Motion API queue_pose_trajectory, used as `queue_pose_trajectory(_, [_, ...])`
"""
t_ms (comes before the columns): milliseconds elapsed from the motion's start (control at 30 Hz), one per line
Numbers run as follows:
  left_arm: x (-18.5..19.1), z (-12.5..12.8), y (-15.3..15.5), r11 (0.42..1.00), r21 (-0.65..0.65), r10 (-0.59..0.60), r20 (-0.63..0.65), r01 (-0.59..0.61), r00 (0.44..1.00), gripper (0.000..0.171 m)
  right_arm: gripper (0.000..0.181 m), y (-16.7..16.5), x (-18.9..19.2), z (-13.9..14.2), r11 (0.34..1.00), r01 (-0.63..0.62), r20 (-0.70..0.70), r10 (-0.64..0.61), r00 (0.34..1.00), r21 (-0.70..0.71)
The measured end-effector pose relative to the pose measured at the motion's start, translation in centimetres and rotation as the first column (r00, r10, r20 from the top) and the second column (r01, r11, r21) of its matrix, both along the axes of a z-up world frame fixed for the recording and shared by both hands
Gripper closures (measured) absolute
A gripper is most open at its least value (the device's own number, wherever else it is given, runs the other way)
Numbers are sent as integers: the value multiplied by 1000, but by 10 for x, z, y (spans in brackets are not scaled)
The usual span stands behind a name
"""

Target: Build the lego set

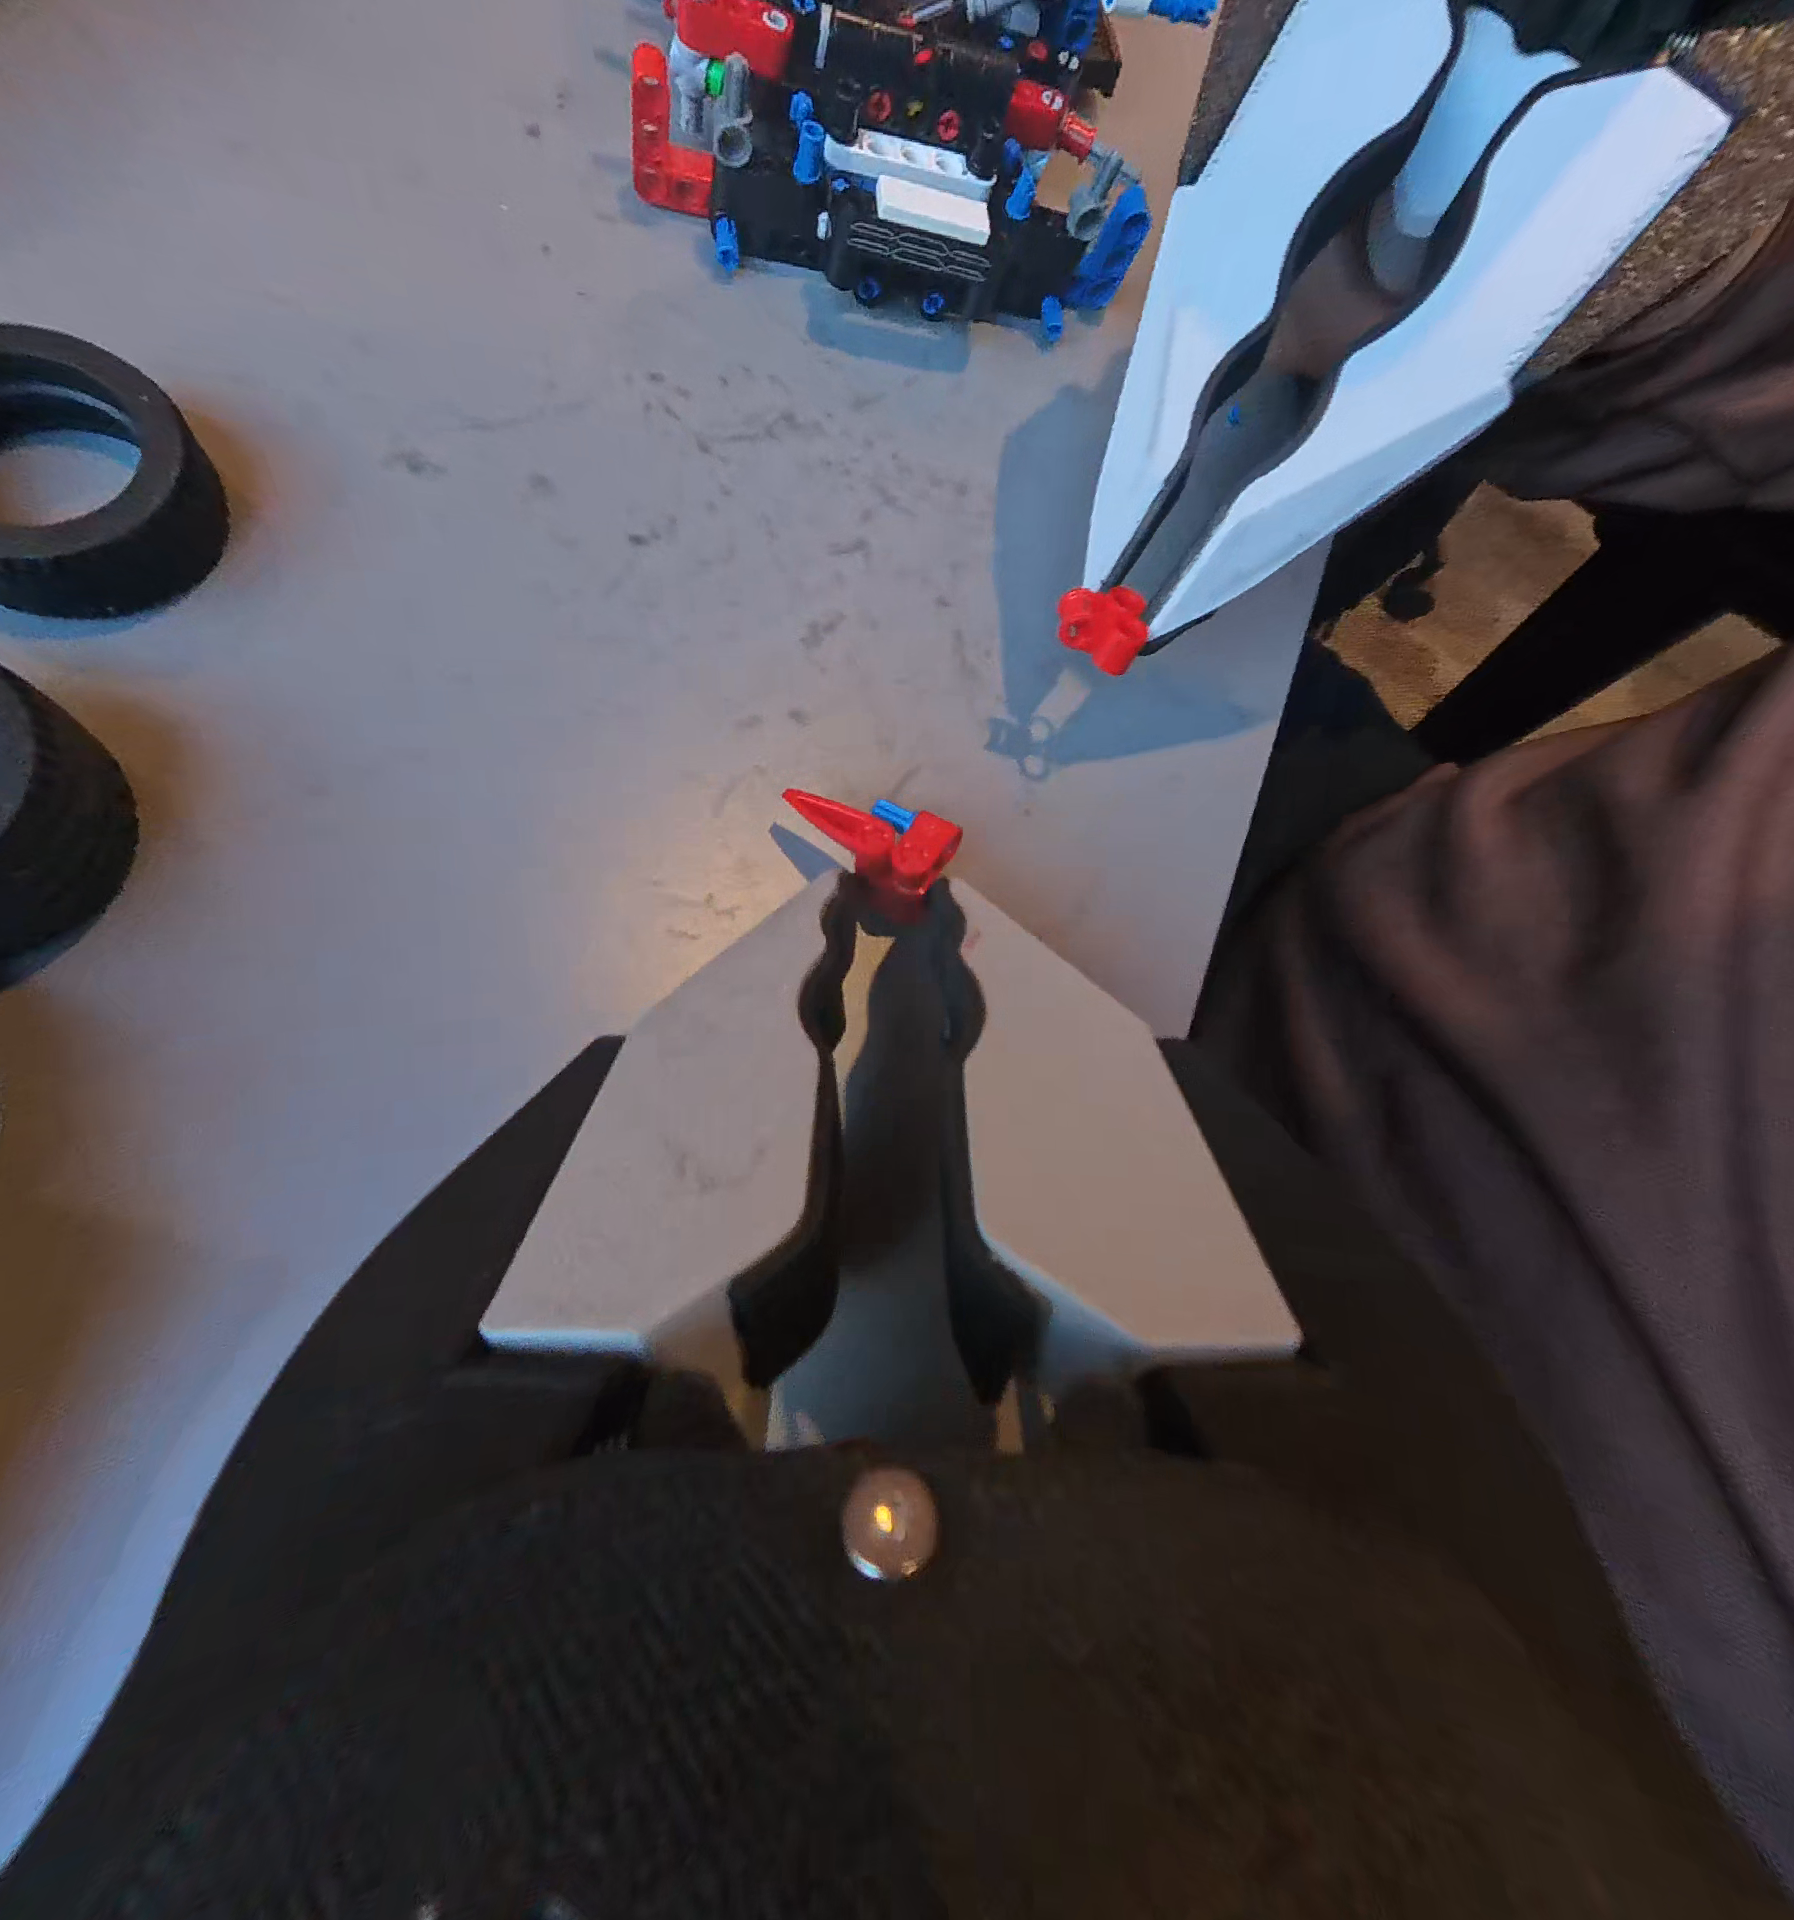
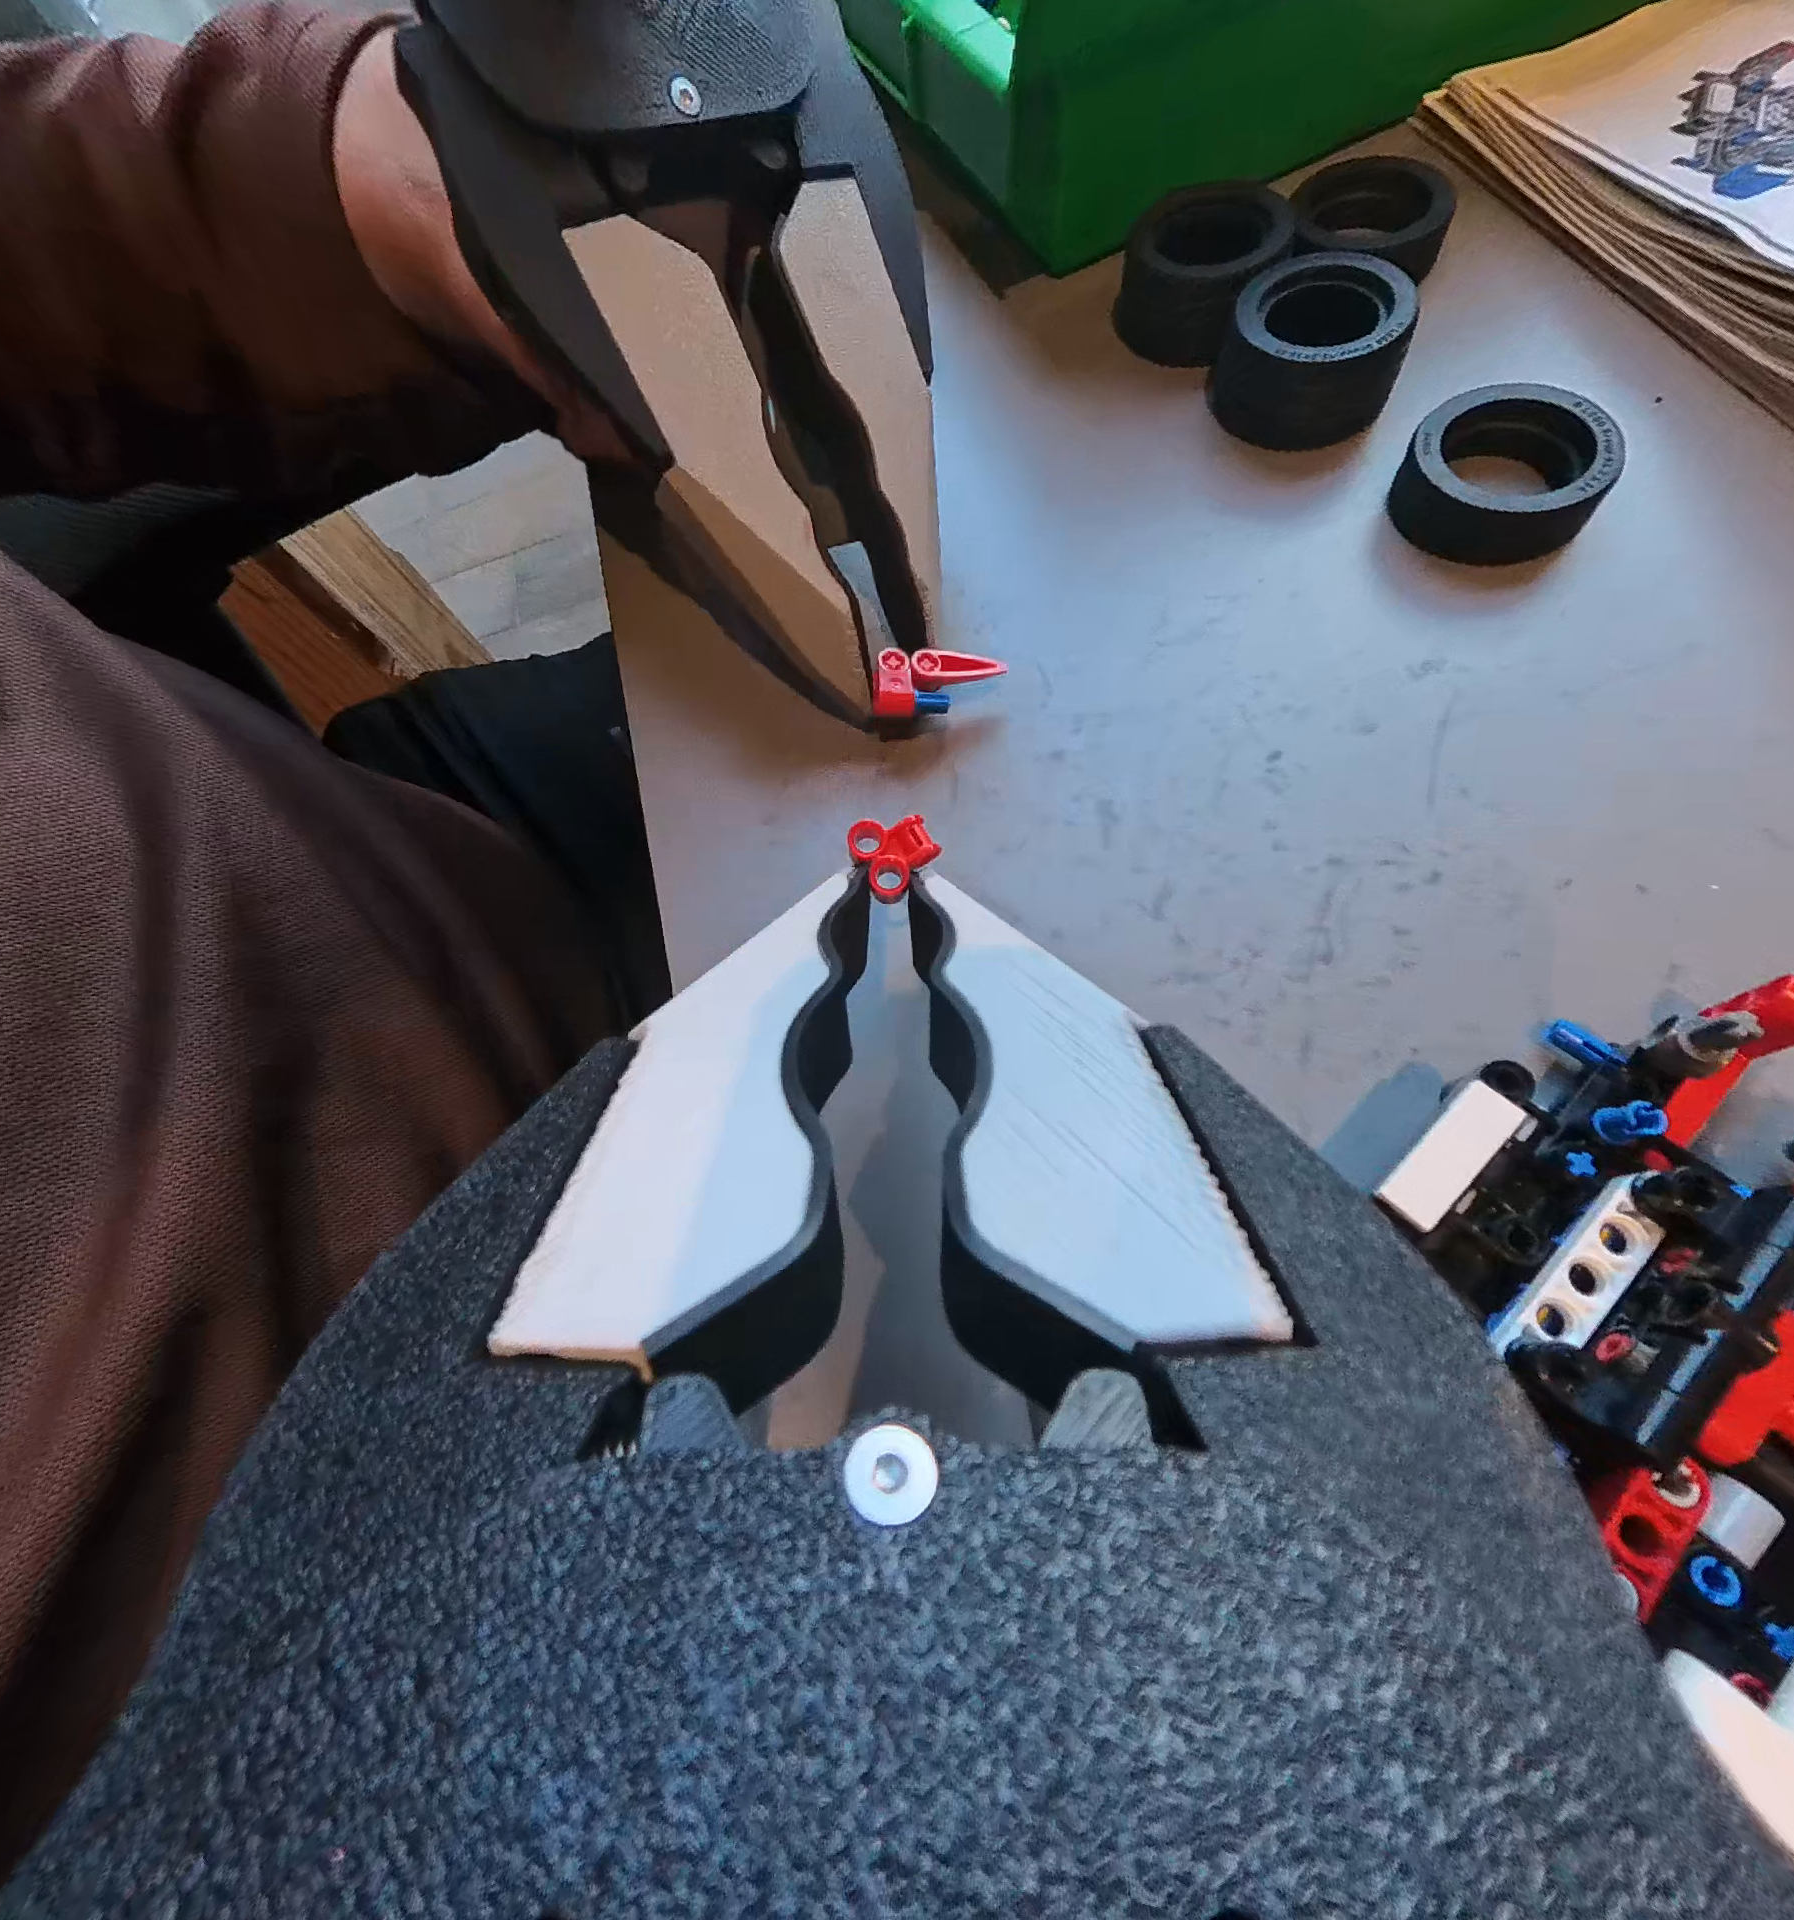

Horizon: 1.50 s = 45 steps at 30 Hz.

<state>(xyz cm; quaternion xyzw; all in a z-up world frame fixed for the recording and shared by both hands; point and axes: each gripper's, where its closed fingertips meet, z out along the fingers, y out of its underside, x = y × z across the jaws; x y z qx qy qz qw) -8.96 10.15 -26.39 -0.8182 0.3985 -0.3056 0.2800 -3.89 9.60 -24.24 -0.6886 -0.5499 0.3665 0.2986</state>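
My left gripper [image 1: 888, 902] is shut on a small red piece with a pointed red tooth and a blue pin [image 1: 898, 844], held above the grey table near its edge. It also shows in the right wrist view [image 2: 898, 717], with the same piece [image 2: 924, 681]. My right gripper [image 2: 888, 883] is shut on a small red connector with round holes [image 2: 891, 854]. That connector also shows in the left wrist view [image 1: 1103, 623], up and right of my left gripper's piece, apart from it. The half-built black, red and blue model [image 1: 893, 156] stands at the far side of the table.
Several black tyres [image 2: 1308, 332] lie on the table, also at the left in the left wrist view [image 1: 51, 468]. A green bin [image 2: 1132, 94] and an instruction booklet on a paper stack [image 2: 1703, 156] are behind. A person's brown sleeve [image 2: 197, 935] is beside the table edge. One gripper's finger ends stand about 6 centimeters off the other's.
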Motion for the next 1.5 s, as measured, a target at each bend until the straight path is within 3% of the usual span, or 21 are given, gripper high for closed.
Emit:
queue_pose_trajectory(667, [5, 0, -7, 994, -25, -105, 17, 105, 994, 160, 174, 1, -2, 1, 995, -12, -21, 10, 1000, -96])
queue_pose_trajectory(933, [14, 0, -19, 973, -42, -225, 30, 226, 974, 160, 174, -6, -14, -16, 986, -164, 109, 159, 981, 38])
queue_pose_trajectory(1133, [16, 0, -20, 962, -52, -265, 37, 267, 964, 160, 169, -4, -15, -26, 962, -235, 240, 198, 950, 136])
queue_pose_trajectory(1233, [16, 0, -20, 962, -44, -267, 31, 268, 963, 160, 164, 2, -12, -25, 960, -219, 278, 166, 946, 175])
queue_pose_trajectory(1500, [16, -1, -20, 967, 20, -255, -8, 255, 967, 160, 151, -4, -11, -17, 997, -45, 215, 30, 976, 64])
